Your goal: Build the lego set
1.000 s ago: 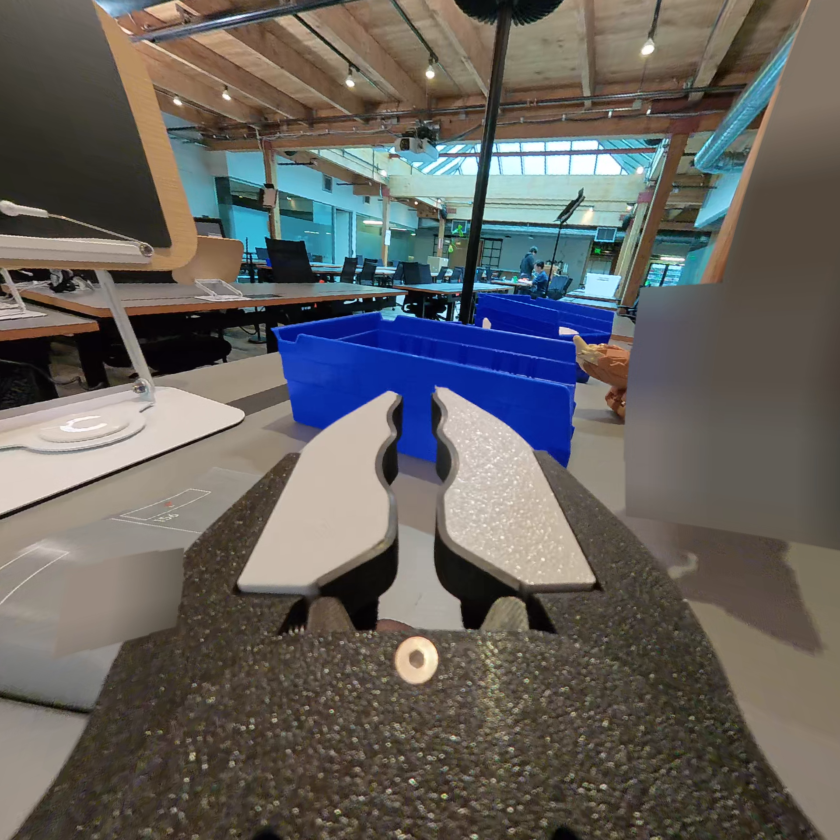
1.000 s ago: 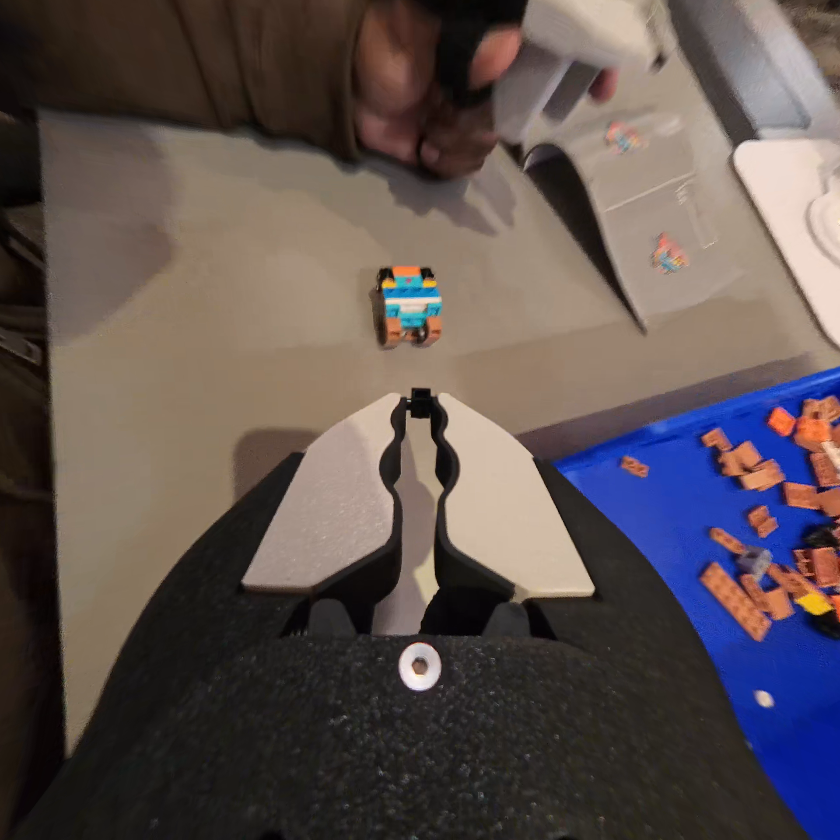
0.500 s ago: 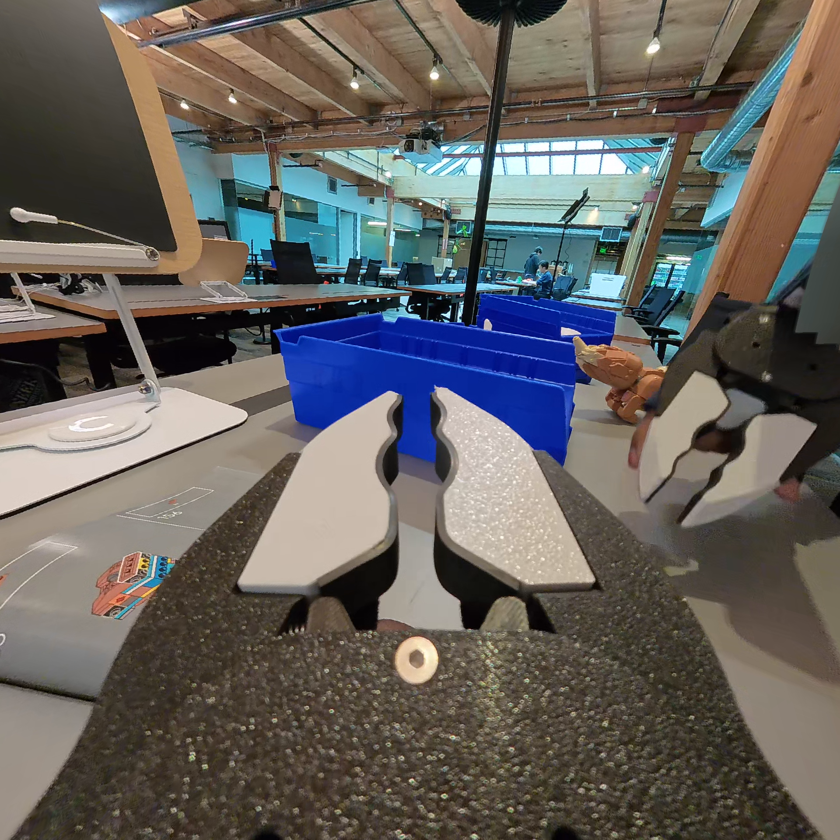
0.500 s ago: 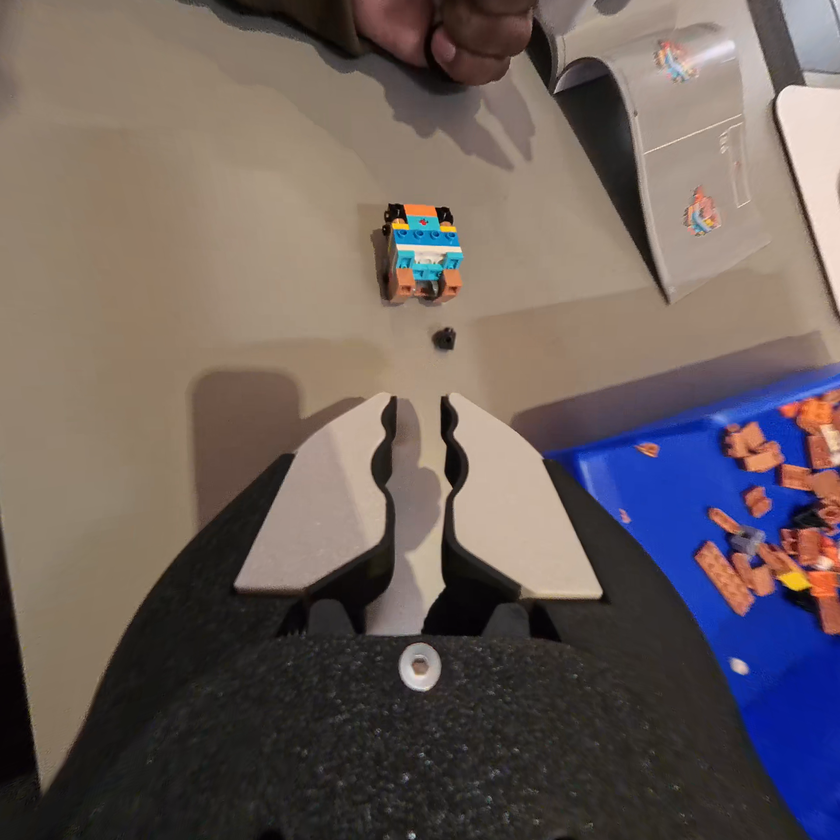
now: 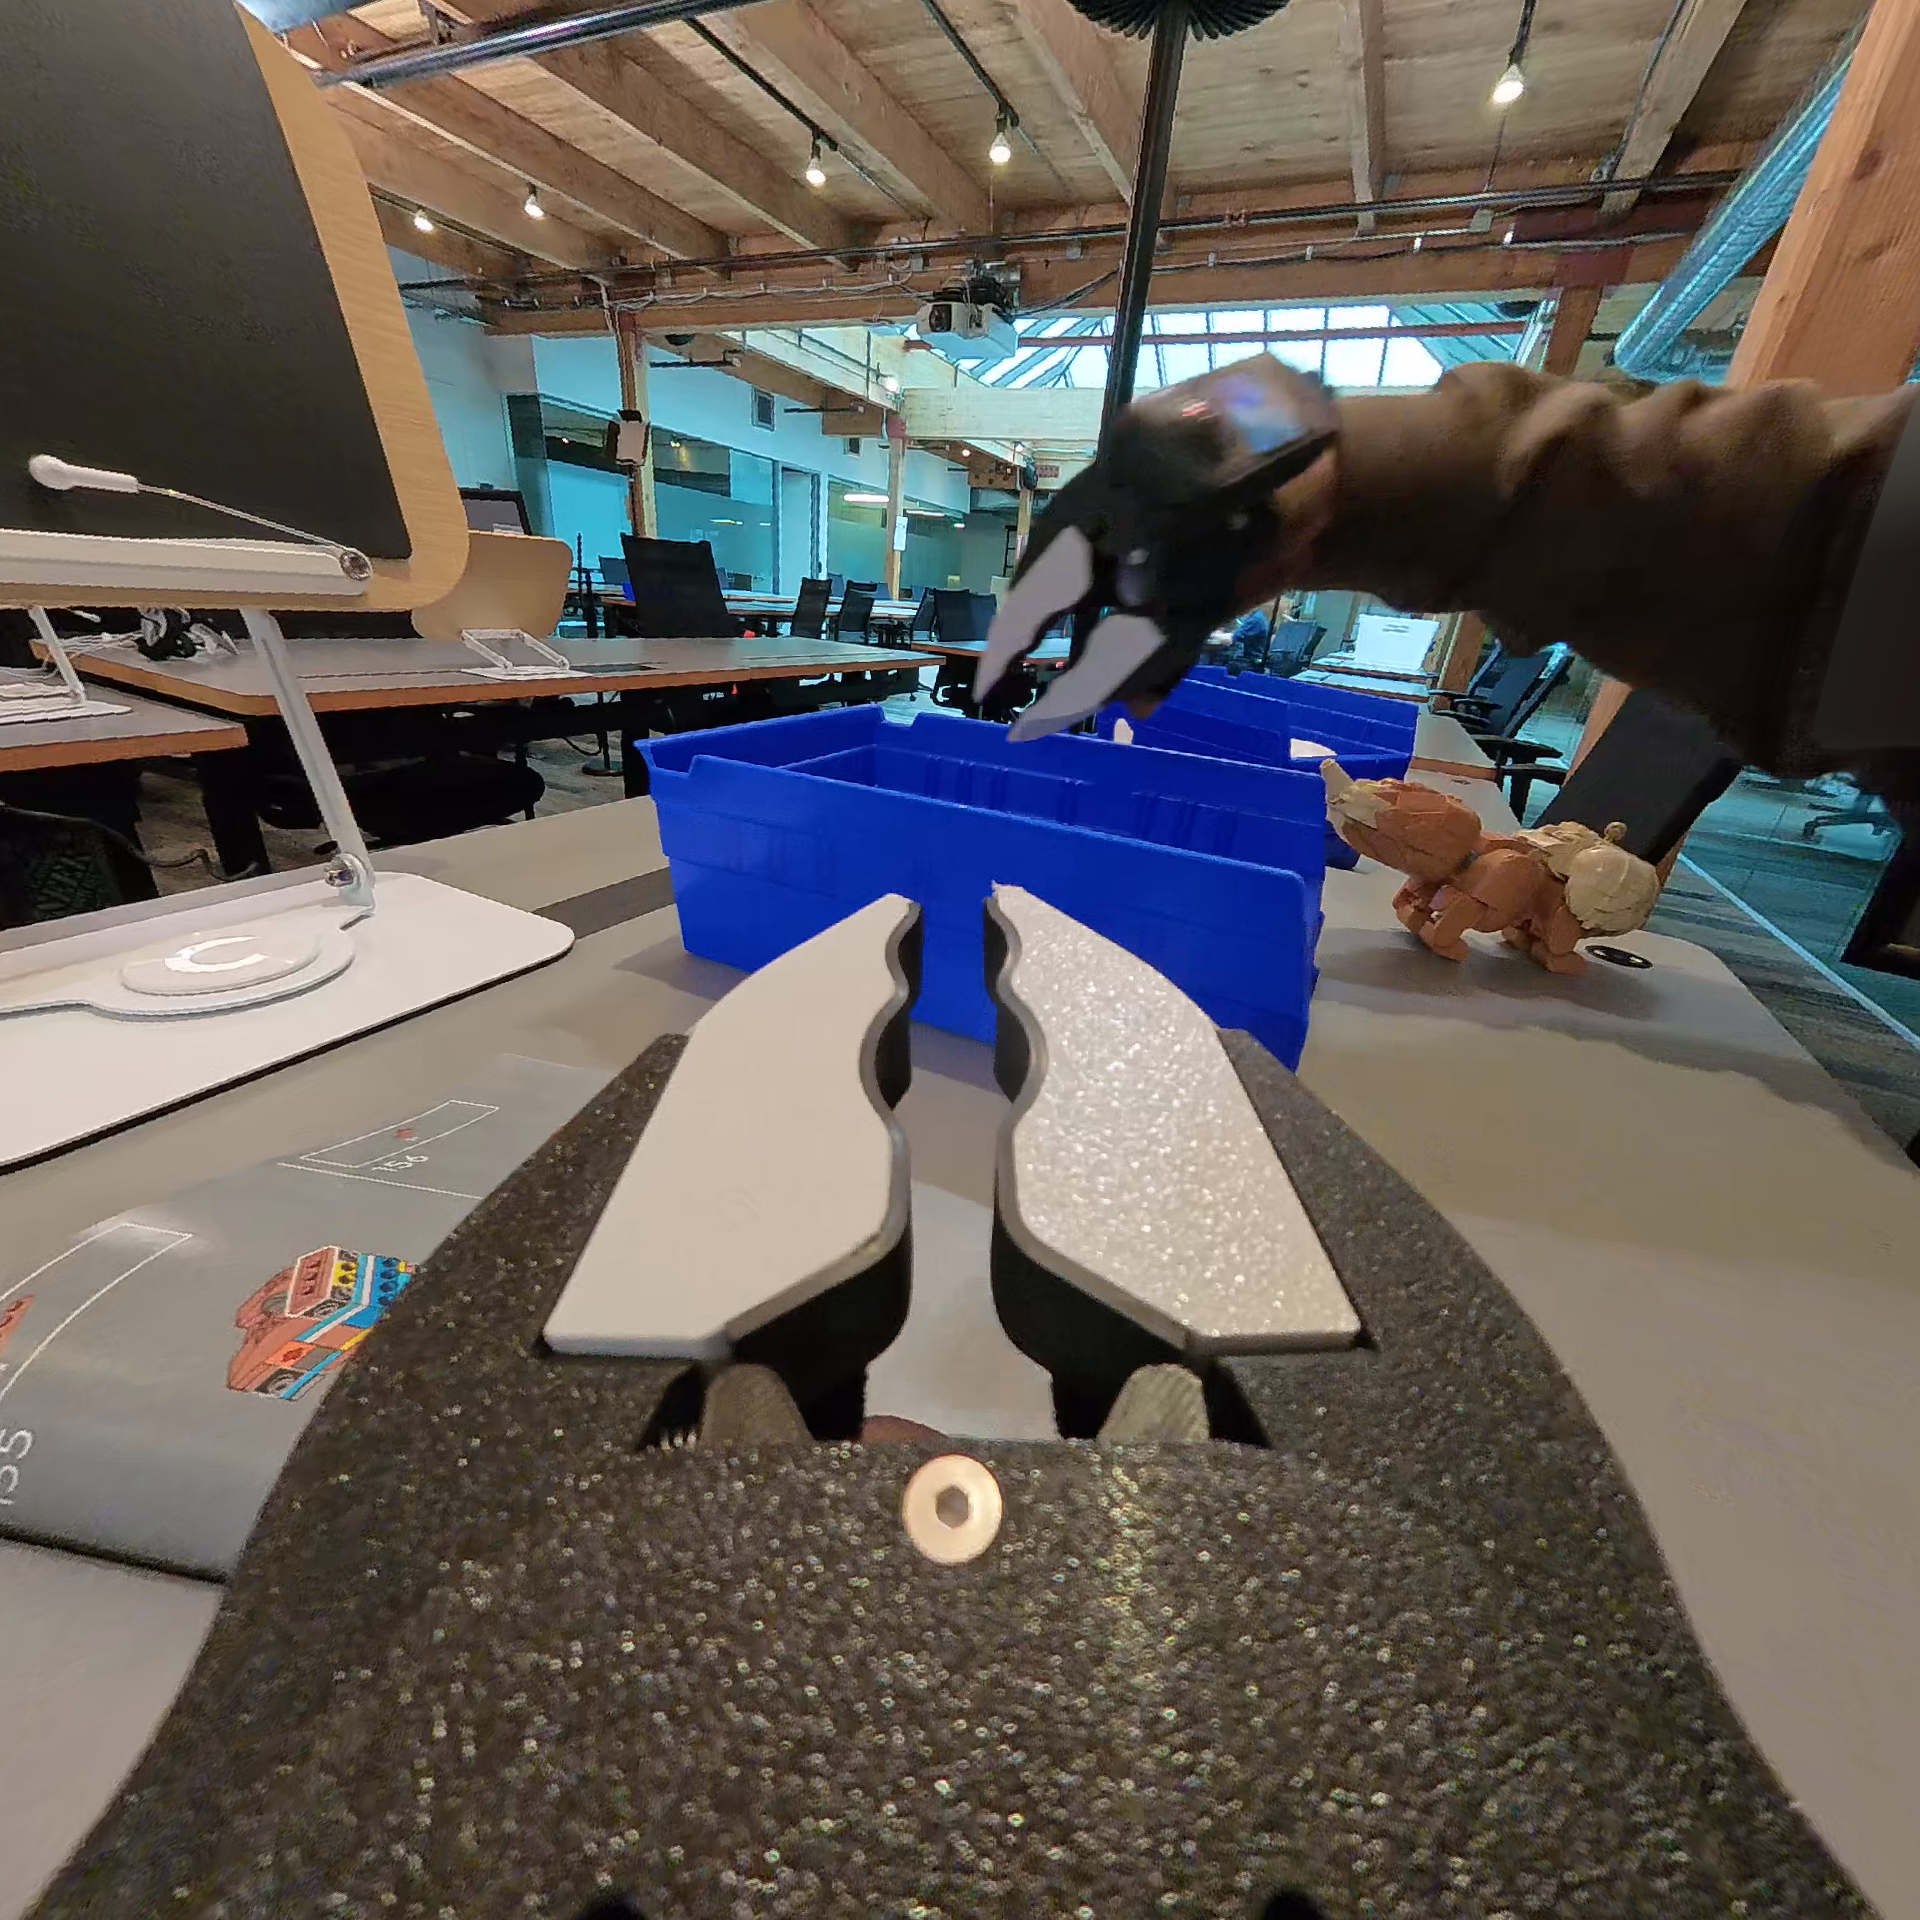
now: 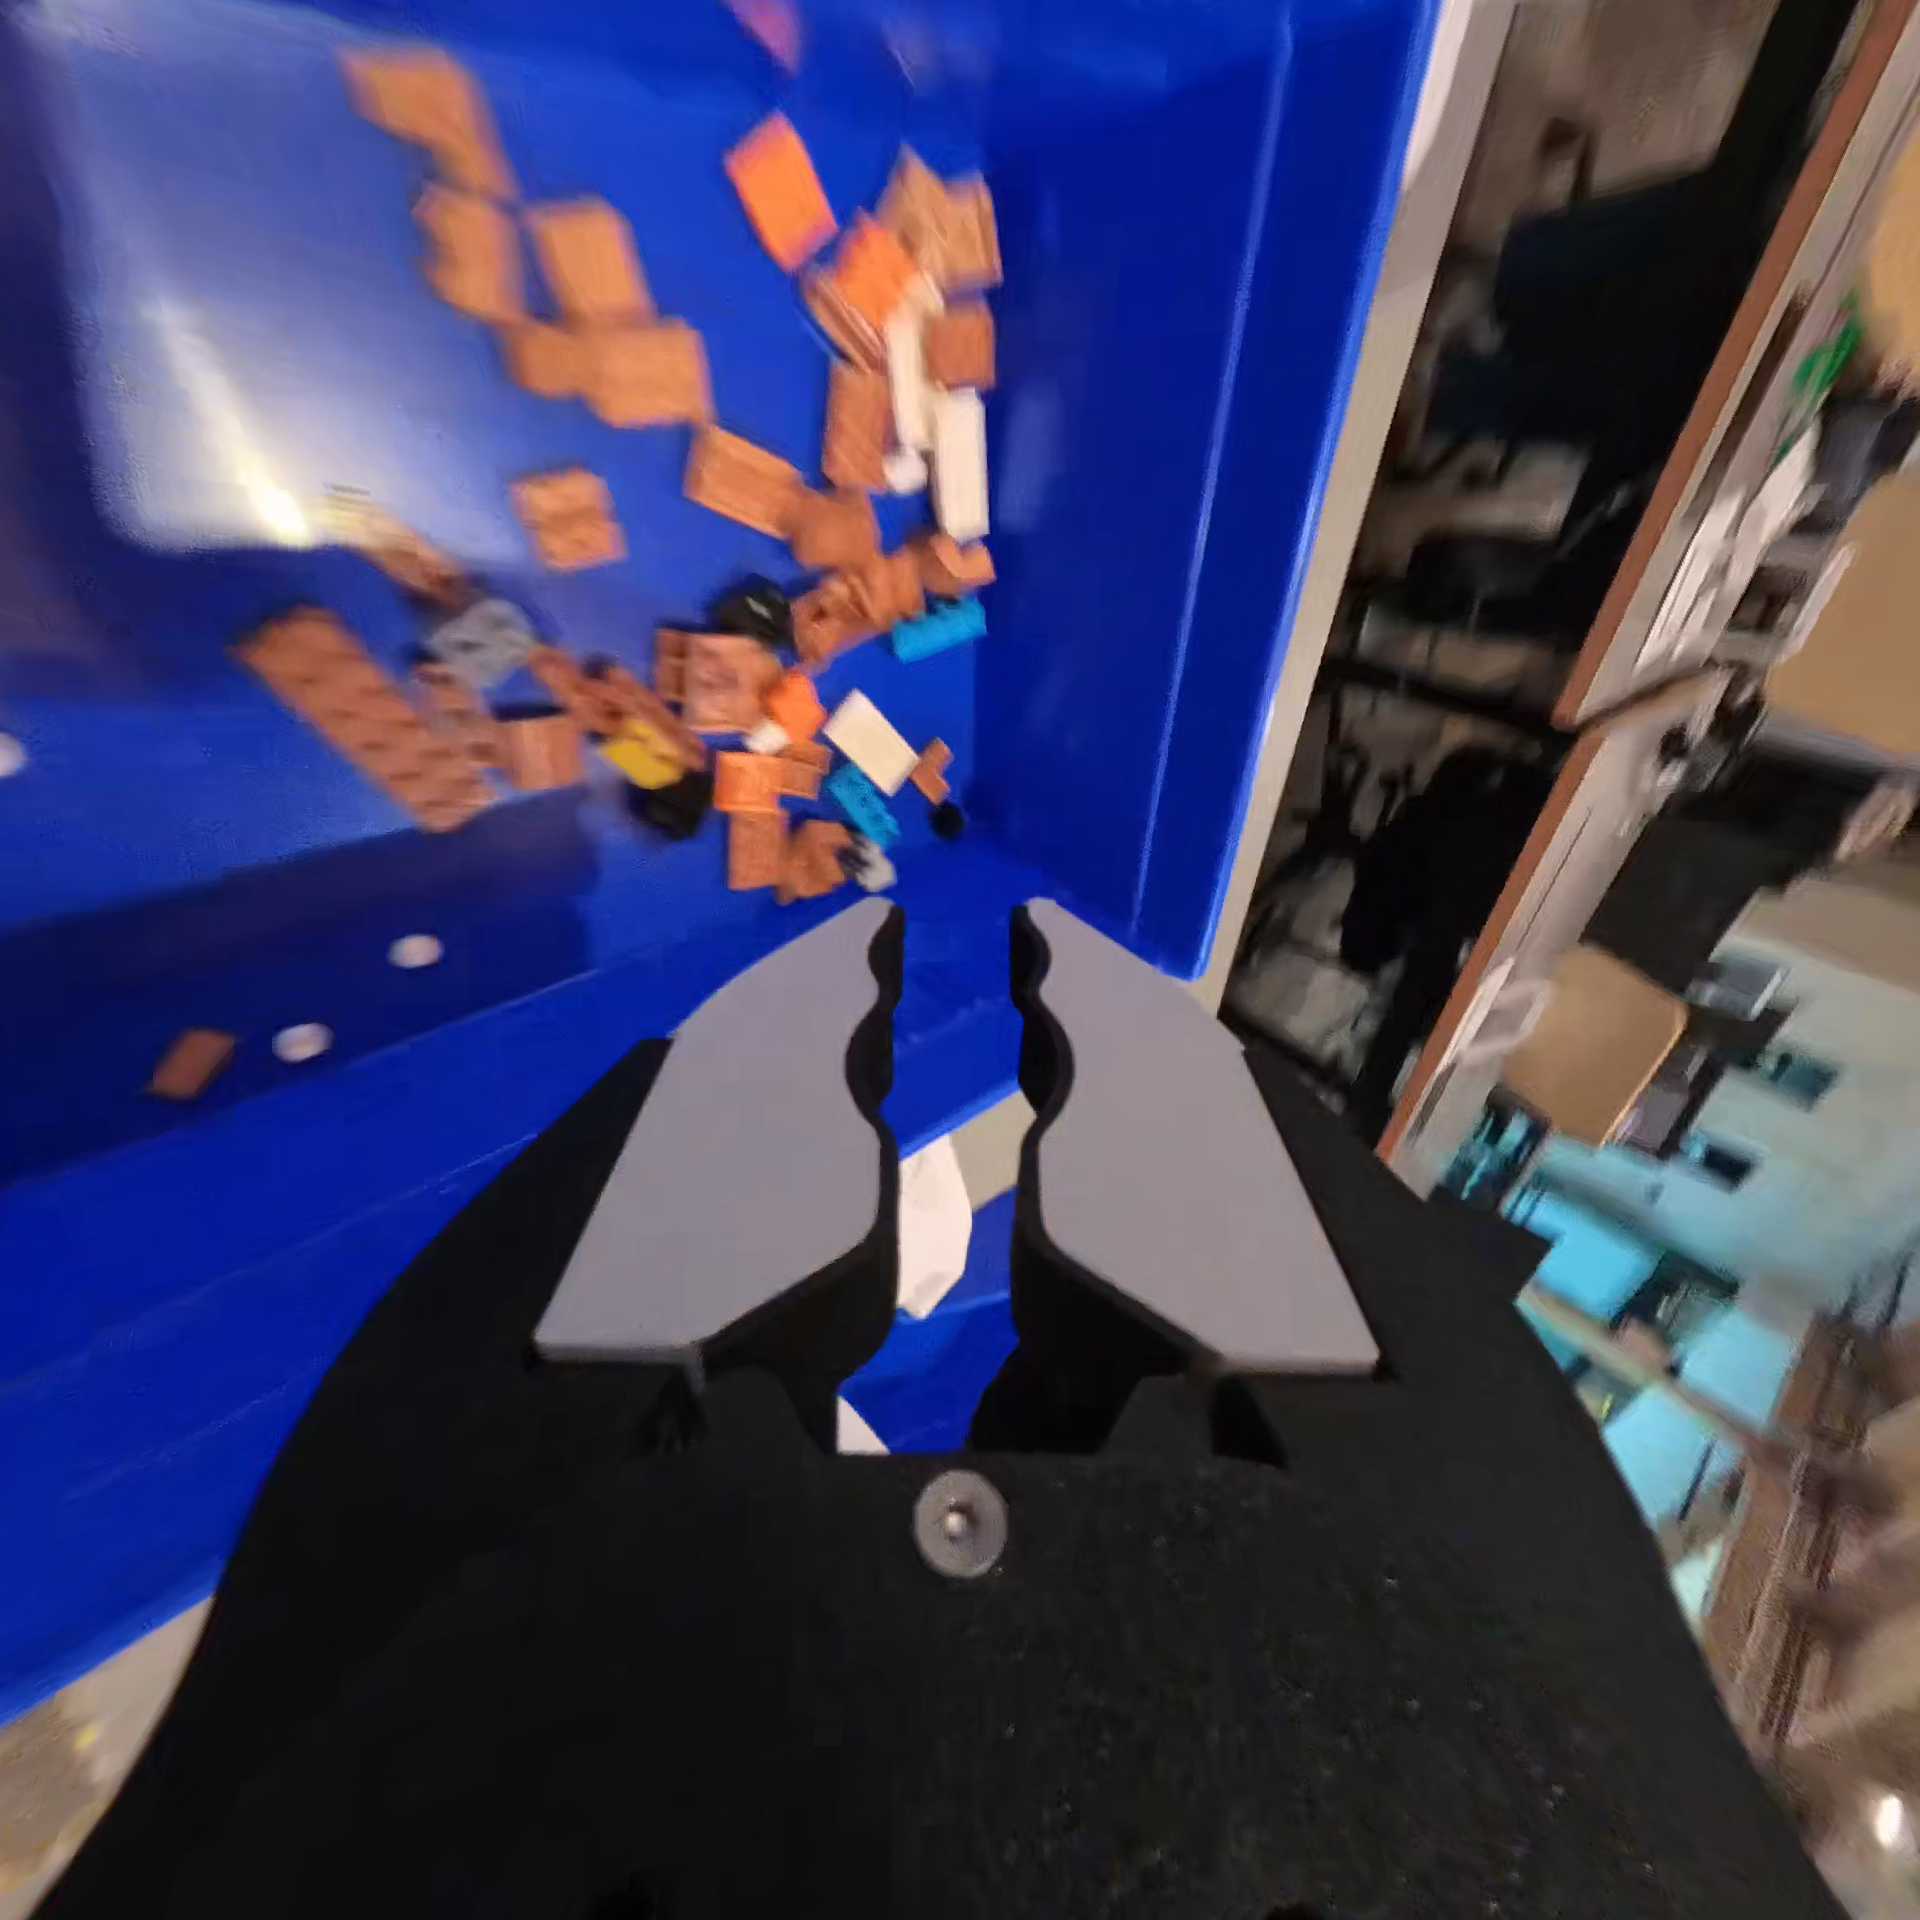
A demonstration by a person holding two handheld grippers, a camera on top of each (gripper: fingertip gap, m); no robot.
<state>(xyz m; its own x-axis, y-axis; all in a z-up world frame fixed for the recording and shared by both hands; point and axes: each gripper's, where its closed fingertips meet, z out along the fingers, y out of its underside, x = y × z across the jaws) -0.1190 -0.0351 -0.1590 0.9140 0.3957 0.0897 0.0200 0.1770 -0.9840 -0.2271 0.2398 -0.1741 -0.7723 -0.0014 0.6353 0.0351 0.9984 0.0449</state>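
My left gripper point(image 5: 951, 909) is held low over the grey table, its jaws slightly apart with nothing between them. It points at the blue bin point(image 5: 987, 862). My right gripper point(image 6: 954, 914) is open and empty. It hovers over the inside of the bin point(image 6: 1122, 520), above a pile of loose bricks point(image 6: 727, 675), mostly orange-brown with a few white, cyan, yellow and black ones. The right wrist view is blurred by motion. In the left wrist view the right gripper point(image 5: 1049, 675) shows above the bin's far side, held by a brown-sleeved arm. The small car model is out of view.
An instruction booklet point(image 5: 208, 1309) lies at the left of the table. A white stand base point(image 5: 270, 956) sits behind it. A brown brick animal point(image 5: 1496, 873) stands right of the bin. A second blue bin point(image 5: 1299, 722) is farther back. There is about 30 centimetres between the tips of the two grippers.
My right gripper let go of a small black piece on the table by the small car model, then swung right over the blue bin. My left gripper has not moved.
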